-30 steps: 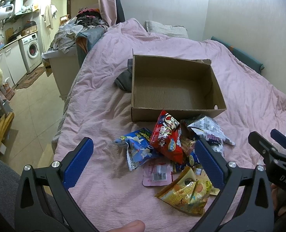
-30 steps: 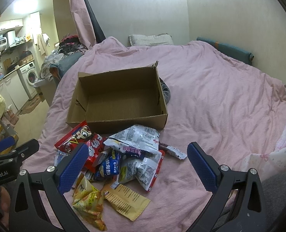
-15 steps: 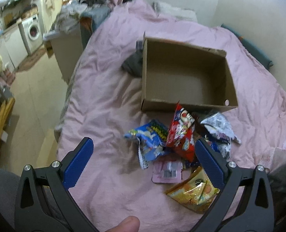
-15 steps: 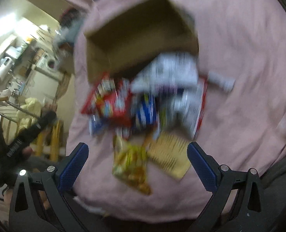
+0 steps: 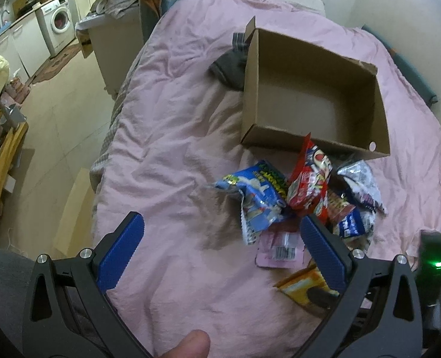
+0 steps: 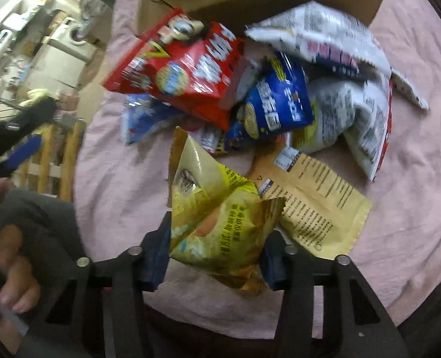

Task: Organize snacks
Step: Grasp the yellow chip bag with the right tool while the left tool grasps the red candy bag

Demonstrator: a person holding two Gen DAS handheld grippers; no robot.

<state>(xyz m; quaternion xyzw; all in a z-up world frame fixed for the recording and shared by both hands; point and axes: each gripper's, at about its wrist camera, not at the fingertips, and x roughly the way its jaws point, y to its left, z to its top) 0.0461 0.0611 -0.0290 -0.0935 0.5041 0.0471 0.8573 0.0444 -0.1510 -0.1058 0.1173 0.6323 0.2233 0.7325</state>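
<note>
Several snack packets lay heaped on the pink bedspread just in front of the empty cardboard box. The right tongs had just been closing, and their blue pads pressed both sides of the yellow snack bag at the near edge of the heap. The left tongs stood wide apart over the bedspread, gripping nothing, beside the blue packet.

The right gripper, formerly wide open above the snack pile, is now lowered with its jaws just closing onto the yellow snack bag, while the left gripper is tilting downward.
</note>
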